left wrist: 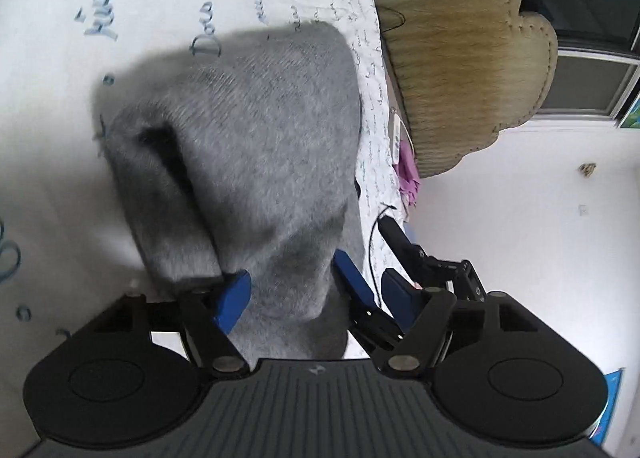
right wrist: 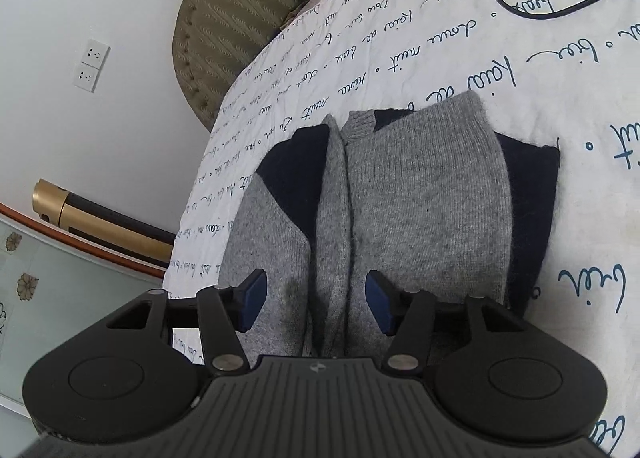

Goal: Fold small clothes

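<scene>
The grey sweater (right wrist: 420, 185) lies on the bed (right wrist: 580, 105), its length running straight away from the right gripper (right wrist: 316, 300), spread over its near edge, while the left gripper (left wrist: 292, 290), also spread, straddles a raised fold.

Grey knit sweater (right wrist: 424, 193) with navy panels, flat on the bed, already partly folded: two grey lengths lie side by side, touching along a centre seam that runs straight out from between the right jaws. Navy shows at far left and along the right edge. In the left view the same knit is bunched and raised between the left jaws, blurred.
</scene>
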`<state>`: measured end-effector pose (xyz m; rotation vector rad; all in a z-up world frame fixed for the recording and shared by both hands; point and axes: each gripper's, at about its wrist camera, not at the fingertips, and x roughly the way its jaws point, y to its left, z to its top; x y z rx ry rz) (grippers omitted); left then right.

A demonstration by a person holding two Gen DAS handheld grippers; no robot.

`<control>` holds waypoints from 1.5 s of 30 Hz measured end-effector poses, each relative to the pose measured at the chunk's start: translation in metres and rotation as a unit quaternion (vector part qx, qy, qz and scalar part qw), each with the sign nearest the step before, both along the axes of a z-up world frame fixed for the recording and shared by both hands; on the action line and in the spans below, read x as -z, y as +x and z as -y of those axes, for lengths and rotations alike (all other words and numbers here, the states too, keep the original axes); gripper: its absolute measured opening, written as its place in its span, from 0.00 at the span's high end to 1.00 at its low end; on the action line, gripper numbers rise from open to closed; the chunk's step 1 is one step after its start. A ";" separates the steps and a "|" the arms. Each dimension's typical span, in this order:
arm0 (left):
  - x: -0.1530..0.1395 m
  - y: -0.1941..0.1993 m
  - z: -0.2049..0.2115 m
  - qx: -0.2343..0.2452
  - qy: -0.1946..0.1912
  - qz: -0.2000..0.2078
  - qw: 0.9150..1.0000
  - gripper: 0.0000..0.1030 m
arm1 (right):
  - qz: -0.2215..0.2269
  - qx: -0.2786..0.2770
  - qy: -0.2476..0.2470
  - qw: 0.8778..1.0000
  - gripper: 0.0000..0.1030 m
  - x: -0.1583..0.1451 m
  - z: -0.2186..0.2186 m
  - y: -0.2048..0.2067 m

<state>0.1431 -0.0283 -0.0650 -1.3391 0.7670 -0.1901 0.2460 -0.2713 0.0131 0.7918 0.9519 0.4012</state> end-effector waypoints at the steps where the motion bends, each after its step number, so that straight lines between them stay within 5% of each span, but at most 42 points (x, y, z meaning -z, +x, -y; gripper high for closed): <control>1: 0.001 0.000 0.002 0.004 -0.005 -0.006 1.000 0.31 | 0.001 -0.001 0.001 1.000 0.44 0.000 -0.001 0.000; 14: 0.001 0.017 0.011 -0.032 -0.005 -0.049 0.998 0.32 | -0.002 0.010 0.010 1.000 0.42 0.007 0.003 -0.005; 15: -0.001 0.018 0.012 -0.035 0.000 -0.051 0.998 0.36 | -0.002 0.013 0.012 1.000 0.42 0.008 0.003 -0.006; 16: -0.003 0.020 0.014 -0.037 0.010 -0.053 0.998 0.54 | -0.003 0.015 0.014 1.000 0.42 0.009 0.004 -0.006; 19: -0.001 0.022 0.017 -0.040 0.039 -0.074 0.996 0.81 | -0.003 0.017 0.019 1.000 0.42 0.008 0.005 -0.005; 20: 0.000 0.018 0.014 -0.044 0.040 -0.078 0.995 0.82 | -0.003 0.016 0.020 1.000 0.43 0.008 0.005 -0.004; 25: -0.006 0.016 0.007 -0.033 0.045 -0.057 0.997 0.91 | -0.004 0.013 0.027 1.000 0.43 0.006 0.005 0.003; 33: -0.052 -0.002 -0.023 -0.020 0.009 0.034 0.999 0.93 | -0.028 -0.011 0.051 0.998 0.37 0.005 -0.013 0.042; 40: -0.056 -0.014 -0.039 -0.005 0.026 0.036 0.999 0.93 | -0.057 -0.018 0.090 0.994 0.37 0.020 -0.042 0.083; 42: -0.048 -0.019 -0.040 0.003 0.040 0.019 0.999 0.93 | -0.051 -0.003 0.093 0.994 0.44 0.023 -0.047 0.093; 44: -0.042 -0.017 -0.039 0.010 0.057 -0.001 0.998 0.93 | -0.041 -0.011 0.068 0.997 0.79 0.023 -0.057 0.096; 45: -0.040 -0.015 -0.037 0.016 0.059 -0.011 0.998 0.93 | -0.036 -0.020 0.047 0.998 0.80 0.024 -0.062 0.096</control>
